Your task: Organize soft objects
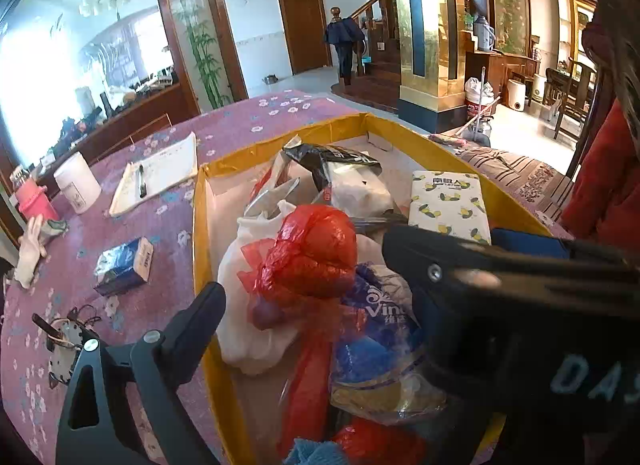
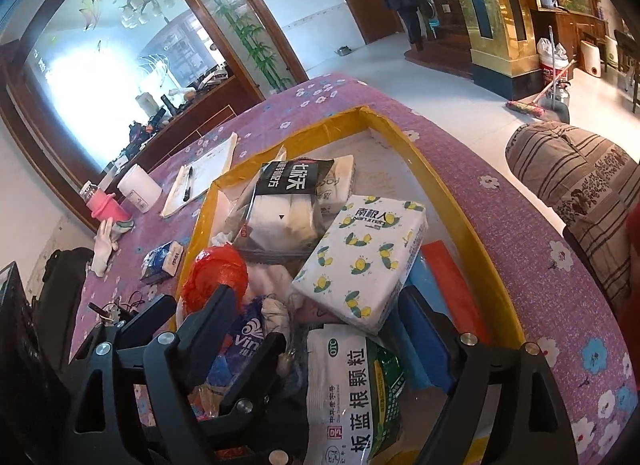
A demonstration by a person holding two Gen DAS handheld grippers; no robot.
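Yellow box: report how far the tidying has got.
Done: the yellow box already holds the lemon-print tissue pack, a red plastic bag, a black-and-white packet and a medicine sachet. In hand: nothing; the left gripper and right gripper are open over the pile. Left: the blue tissue pack and white glove lie on the tablecloth.

Crinkled glossy red plastic bag (image 1: 316,249) lies in yellow cardboard box (image 1: 199,225).

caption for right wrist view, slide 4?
Right gripper open above a yellow-rimmed box of soft packs, lemon-print tissue pack on top.
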